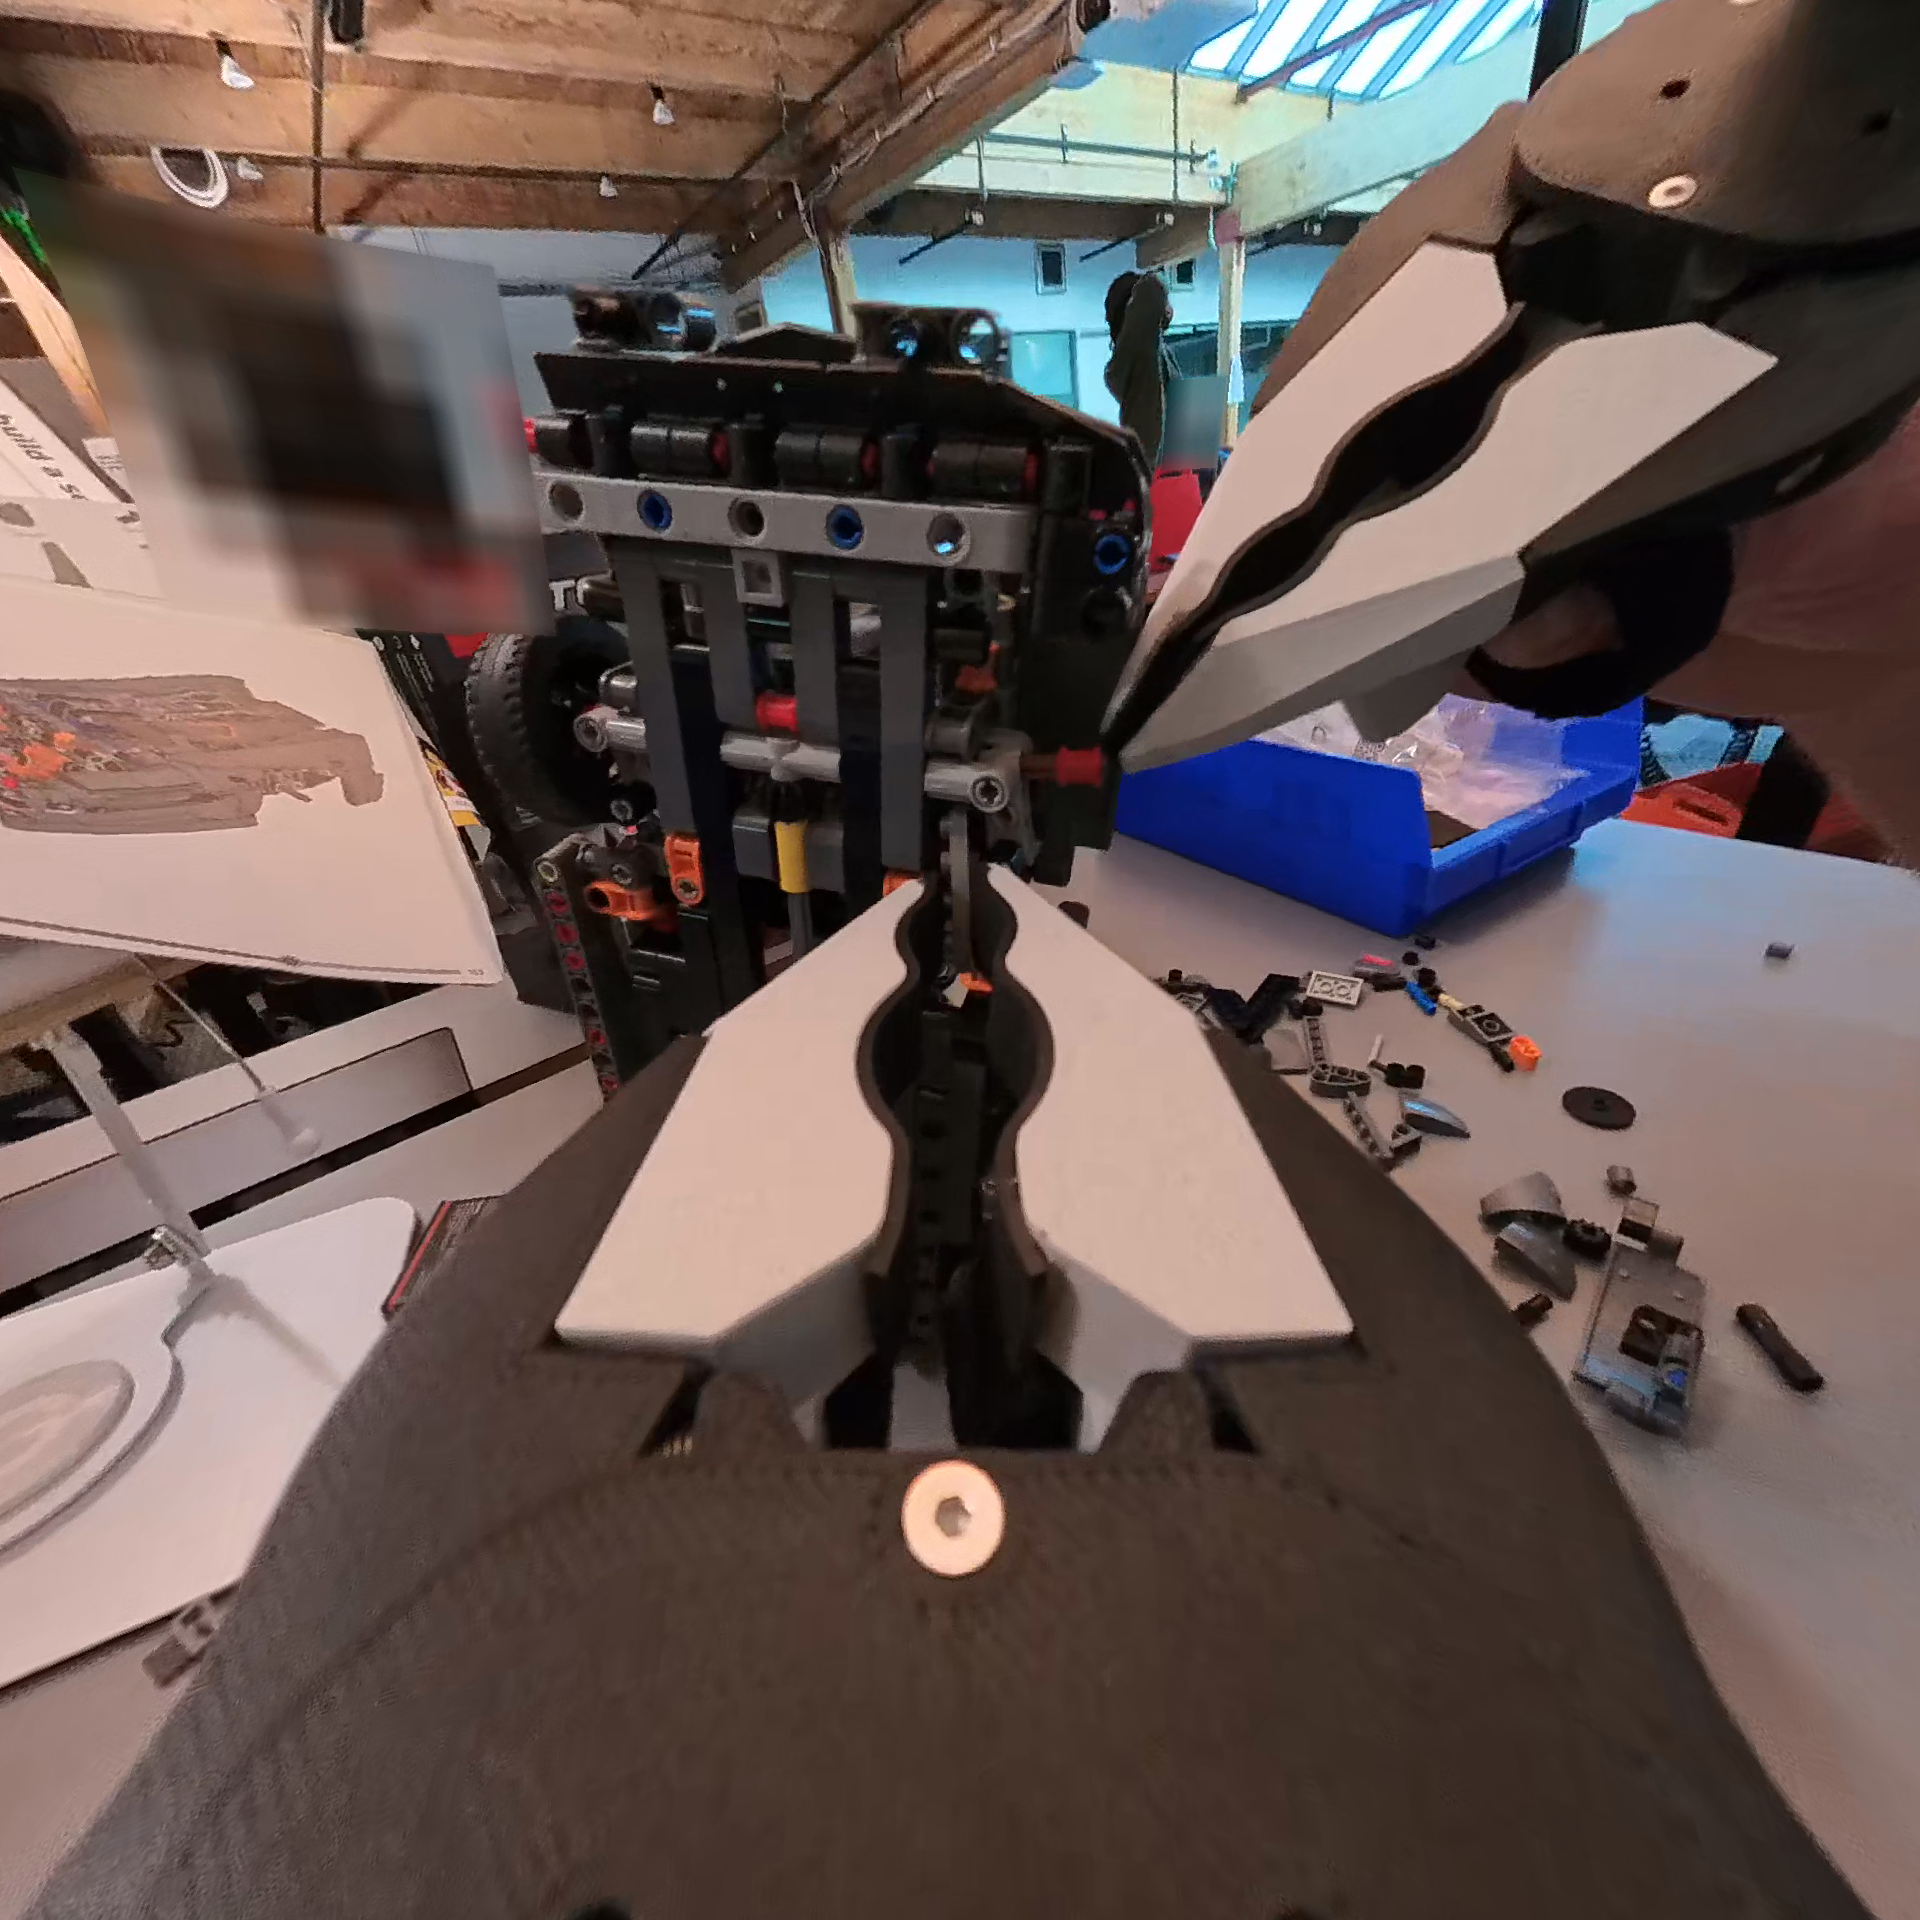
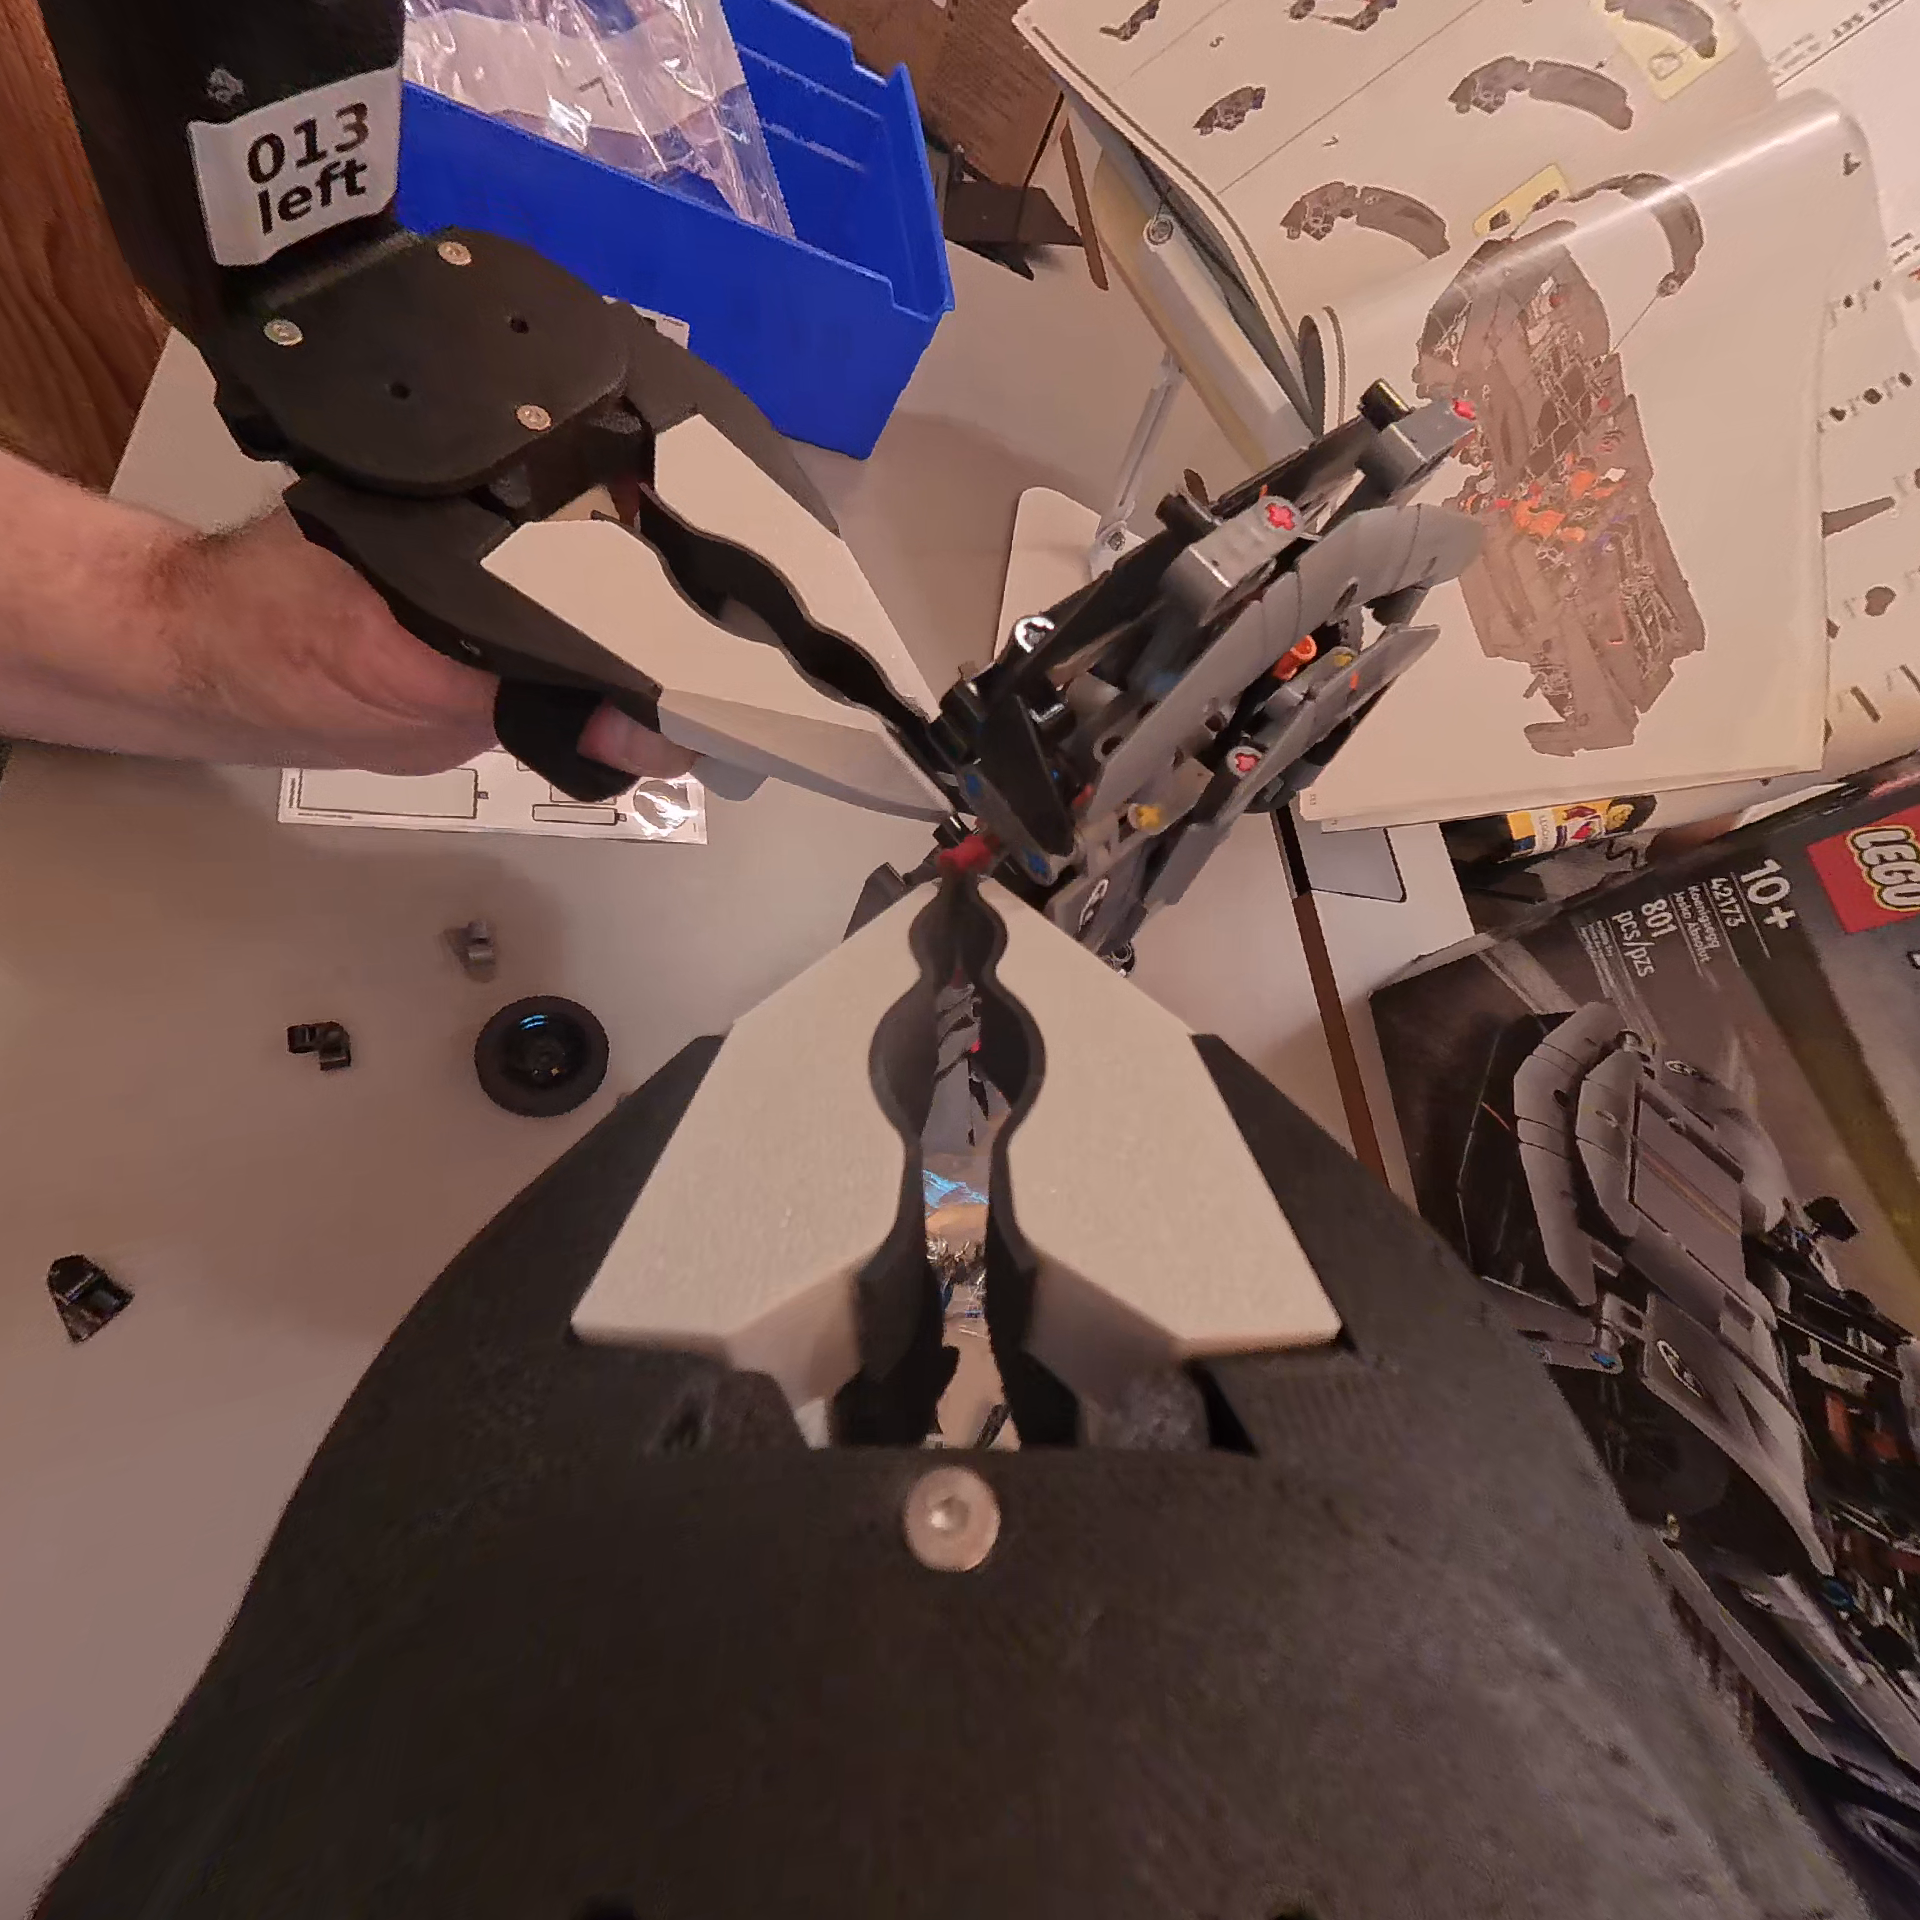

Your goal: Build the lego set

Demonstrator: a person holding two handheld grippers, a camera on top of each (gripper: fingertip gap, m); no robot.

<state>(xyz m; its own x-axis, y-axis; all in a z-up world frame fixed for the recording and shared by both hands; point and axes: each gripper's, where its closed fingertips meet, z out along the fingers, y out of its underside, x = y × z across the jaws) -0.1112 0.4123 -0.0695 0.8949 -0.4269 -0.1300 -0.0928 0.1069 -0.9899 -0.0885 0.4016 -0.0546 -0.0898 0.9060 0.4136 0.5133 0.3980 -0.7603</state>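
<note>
With the left gripper [image 1: 951, 914] clamped on the half-built car model [image 1: 831, 623], held upright above the table [image 1: 1714, 1039], and the right gripper [image 2: 961, 888] pinching the small red pin [image 2: 961, 857] at its side, both should stay steady and push straight along the pin's axis.

Partly built lego car model [image 1: 831, 623], black and dark grey plastic frame with light grey beam, blue and red pins, orange and yellow connectors: stood on end, raised off the white table [image 1: 1714, 1039]. Small red pin [image 1: 1075, 766] projected from its right side. Loose lego pieces [image 1: 1455, 1049], mostly black and grey, lay scattered on the table to its right.
</note>
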